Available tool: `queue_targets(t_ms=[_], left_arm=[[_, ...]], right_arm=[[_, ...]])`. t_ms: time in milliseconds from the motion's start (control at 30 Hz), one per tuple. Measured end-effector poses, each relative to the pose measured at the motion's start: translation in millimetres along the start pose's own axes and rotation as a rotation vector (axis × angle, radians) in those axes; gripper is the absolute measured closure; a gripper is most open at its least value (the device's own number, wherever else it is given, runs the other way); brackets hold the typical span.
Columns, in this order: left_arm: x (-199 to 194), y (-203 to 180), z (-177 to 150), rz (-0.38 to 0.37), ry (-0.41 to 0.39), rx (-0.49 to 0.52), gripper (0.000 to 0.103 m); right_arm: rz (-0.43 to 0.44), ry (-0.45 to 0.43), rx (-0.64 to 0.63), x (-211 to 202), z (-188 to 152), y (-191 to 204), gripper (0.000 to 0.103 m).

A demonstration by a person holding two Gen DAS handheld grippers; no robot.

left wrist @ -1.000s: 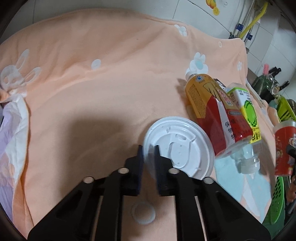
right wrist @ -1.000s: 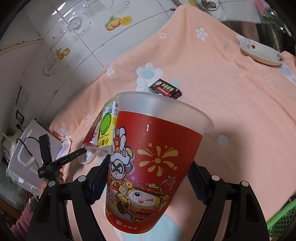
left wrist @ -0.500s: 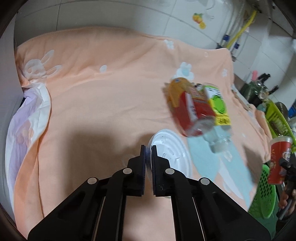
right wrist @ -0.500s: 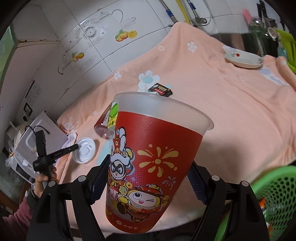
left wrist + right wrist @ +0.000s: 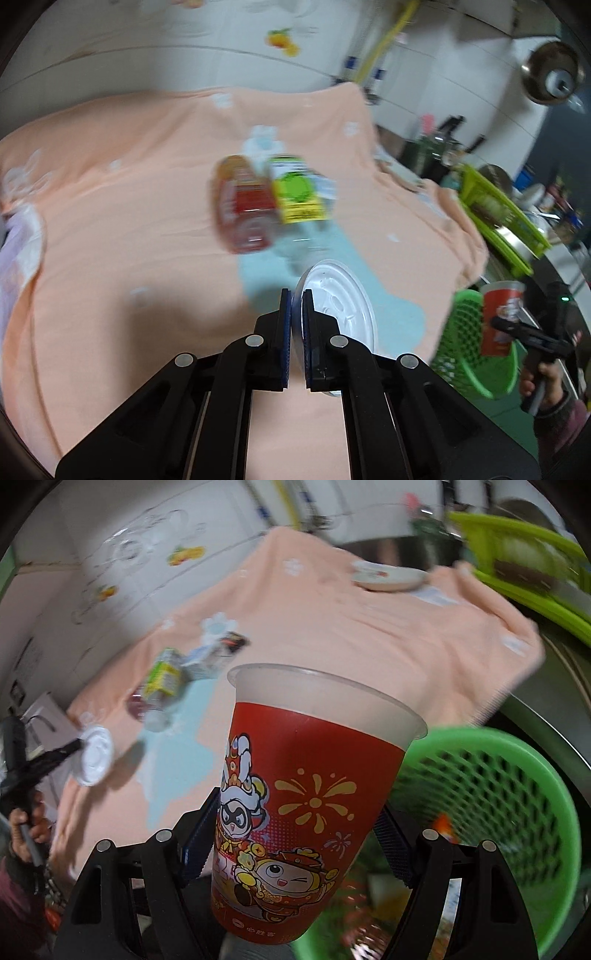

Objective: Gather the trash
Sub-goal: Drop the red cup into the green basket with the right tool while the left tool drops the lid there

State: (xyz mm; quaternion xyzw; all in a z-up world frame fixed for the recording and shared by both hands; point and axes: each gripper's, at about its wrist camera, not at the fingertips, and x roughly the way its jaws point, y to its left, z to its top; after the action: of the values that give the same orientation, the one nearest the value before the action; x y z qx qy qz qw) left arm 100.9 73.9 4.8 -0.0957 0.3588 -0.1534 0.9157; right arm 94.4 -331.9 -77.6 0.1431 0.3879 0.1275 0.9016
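- The towel-covered bench [image 5: 129, 229] carries two bottles [image 5: 273, 199], lying side by side near its middle, touching.
- A small packet [image 5: 234, 642] lies behind the bottles, toward the wall edge.
- A dish [image 5: 388, 576] sits near the bench's far right corner.
- The lid [image 5: 338, 306] is off the bench surface, before the bottles, toward the front edge.
- A basket [image 5: 517, 812] stands beyond the bench's right front edge, lower than it.
- The cup [image 5: 314, 797] is beside the basket's rim, on its left.
- A rack [image 5: 495, 218] stands past the bench's right edge.

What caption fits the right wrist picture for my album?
Right gripper holds a red cartoon cup beside the green basket at the peach-clothed table's edge.
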Motion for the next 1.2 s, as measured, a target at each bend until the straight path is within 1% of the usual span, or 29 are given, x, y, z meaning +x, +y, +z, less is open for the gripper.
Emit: queue_targets(t_ms=[133,233,300,533,667,767,833,900,1033,1200], left_arm=[[10.2,-40.6,2.2,-0.084,0.014,0.054,0.099],[21.9,-70.5,0.4,-0.132,0.031,0.089,0.099],[30.5,-87.5,-1.3,-0.167,0.049,0.1,0.099],[55.2,-152.5,-6.4,-0.265,0.09,0.174,0.099],[70.1,-187.1,-11.4,-0.304,0.113,0.219,0.099],[84.6,-209.3,-16.8,-0.329,0.144,0.245,0.099],[95.2,-223.1,-20.9,-0.335,0.166,0.261,0.099],[105.1,-235.9,-25.6,-0.344,0.187,0.276,0.099],[125.5,-259.2,-35.3,-0.349,0.222,0.312,0.099],[150.7,-285.0,-54.0,-0.326,0.274,0.375,0.099]], right_arm=[[-0.123,0.021,0.028,-7.3,-14.8,-37.4,0.028],[-0.181,0.051,0.046,-7.1,-26.2,-59.4,0.028],[-0.237,0.083,0.054,-2.9,-34.4,-73.1,0.028],[-0.347,0.153,0.035,8.6,-49.1,-98.7,0.028],[-0.364,0.175,0.041,12.1,-54.0,-107.8,0.028],[-0.352,0.171,0.06,9.5,-55.4,-111.9,0.028],[-0.377,0.174,0.04,8.6,-55.2,-109.0,0.027],[-0.382,0.173,0.022,7.3,-54.4,-105.9,0.025],[-0.38,0.15,0.016,-3.9,-56.5,-101.3,0.025],[-0.362,0.108,0.024,-24.7,-56.8,-100.3,0.025]])
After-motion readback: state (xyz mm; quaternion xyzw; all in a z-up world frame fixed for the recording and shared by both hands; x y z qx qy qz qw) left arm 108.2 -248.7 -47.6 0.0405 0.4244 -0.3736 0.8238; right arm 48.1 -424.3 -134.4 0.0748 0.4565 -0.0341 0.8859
